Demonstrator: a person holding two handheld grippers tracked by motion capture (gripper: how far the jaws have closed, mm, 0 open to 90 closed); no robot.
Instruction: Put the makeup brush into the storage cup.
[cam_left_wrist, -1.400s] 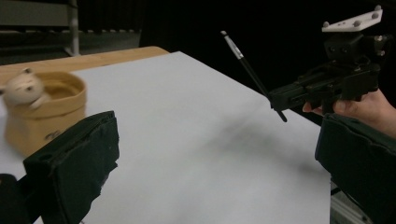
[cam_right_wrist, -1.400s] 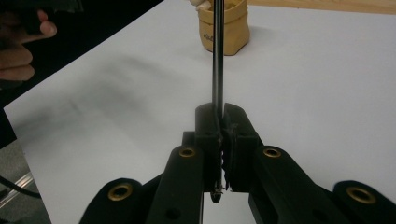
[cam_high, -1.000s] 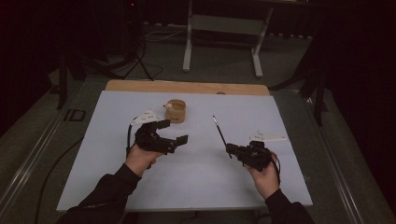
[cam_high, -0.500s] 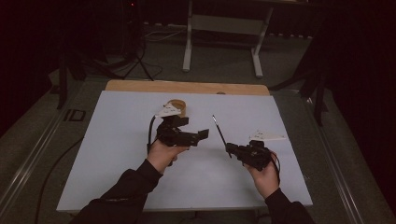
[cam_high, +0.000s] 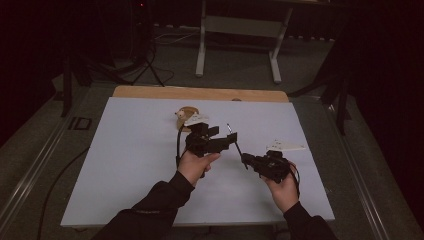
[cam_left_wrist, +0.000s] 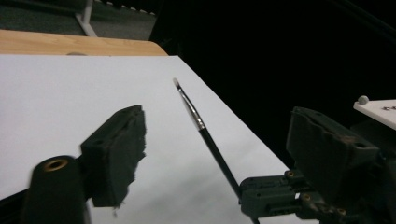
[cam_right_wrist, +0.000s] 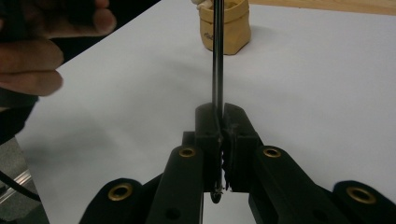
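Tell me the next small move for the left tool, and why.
Probably ease the left tool forward until its pads flank the paintbrush, then close. Its jaws have just been closing but still stand apart with the brush shaft between them, untouched, while the right tool clamps the brush's handle end.

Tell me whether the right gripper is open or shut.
Shut. In the right gripper view its fingers press together on the thin black paintbrush, which rises straight from between them.

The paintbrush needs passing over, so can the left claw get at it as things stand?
Probably yes. The left claw stands open around the paintbrush shaft, its jaws just closing, pads not touching. The right claw grips the handle end lower down.
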